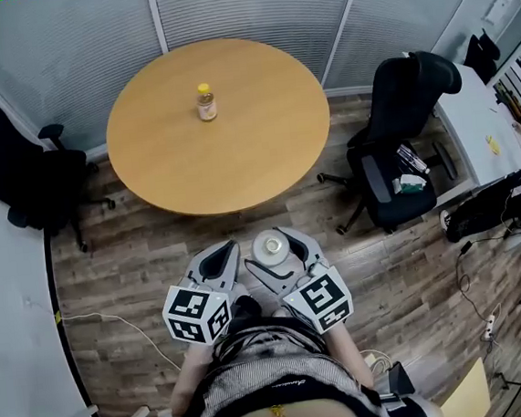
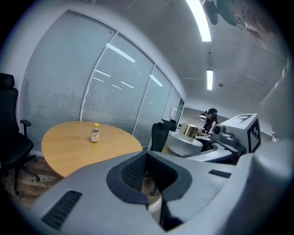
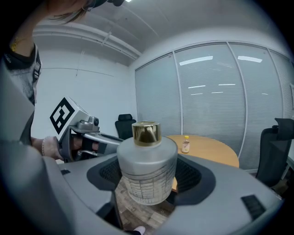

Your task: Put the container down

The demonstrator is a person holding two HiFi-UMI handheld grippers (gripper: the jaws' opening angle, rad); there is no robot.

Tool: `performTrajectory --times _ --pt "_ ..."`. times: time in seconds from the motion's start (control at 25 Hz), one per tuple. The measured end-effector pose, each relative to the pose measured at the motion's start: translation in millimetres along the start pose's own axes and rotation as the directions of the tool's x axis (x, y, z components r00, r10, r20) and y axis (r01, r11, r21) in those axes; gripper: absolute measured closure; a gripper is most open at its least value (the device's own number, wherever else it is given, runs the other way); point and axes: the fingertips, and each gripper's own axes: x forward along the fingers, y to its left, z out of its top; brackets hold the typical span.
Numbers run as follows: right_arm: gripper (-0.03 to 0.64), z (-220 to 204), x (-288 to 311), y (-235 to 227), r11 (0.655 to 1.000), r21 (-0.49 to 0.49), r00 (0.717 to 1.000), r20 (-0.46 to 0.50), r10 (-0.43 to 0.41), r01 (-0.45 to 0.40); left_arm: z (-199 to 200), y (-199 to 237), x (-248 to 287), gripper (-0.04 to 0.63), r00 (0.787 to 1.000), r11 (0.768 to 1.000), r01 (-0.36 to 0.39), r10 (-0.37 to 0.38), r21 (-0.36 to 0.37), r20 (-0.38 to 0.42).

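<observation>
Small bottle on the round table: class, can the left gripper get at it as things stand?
Probably not yet. Nothing stands around the bottle, but it sits far across the table from the left gripper, whose jaws are together.

l gripper [image 1: 227,250] jaws closed, r gripper [image 1: 273,248] jaws clamped on container [image 3: 147,167]

The round table [image 1: 237,159], upper middle of the head view, lies open except for a small bottle [image 1: 205,102] near its far edge; a left chair [image 1: 18,167] and a right chair [image 1: 405,134] flank it
</observation>
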Motion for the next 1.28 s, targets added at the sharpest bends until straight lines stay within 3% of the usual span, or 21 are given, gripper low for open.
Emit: performTrajectory --times 0.76,1.28 --pt "0.281 21 74 19 1.0 0.002 1.0 0.022 -0.006 0.006 8 75 -18 0.574 1.0 1.0 0.008 -0.008 0.001 -0.016" --pt "0.281 21 87 18 1.0 0.006 1.0 0.0 -0.001 0.001 3 88 -18 0.574 1.0 1.0 -0.001 0.001 -0.023 -0.026"
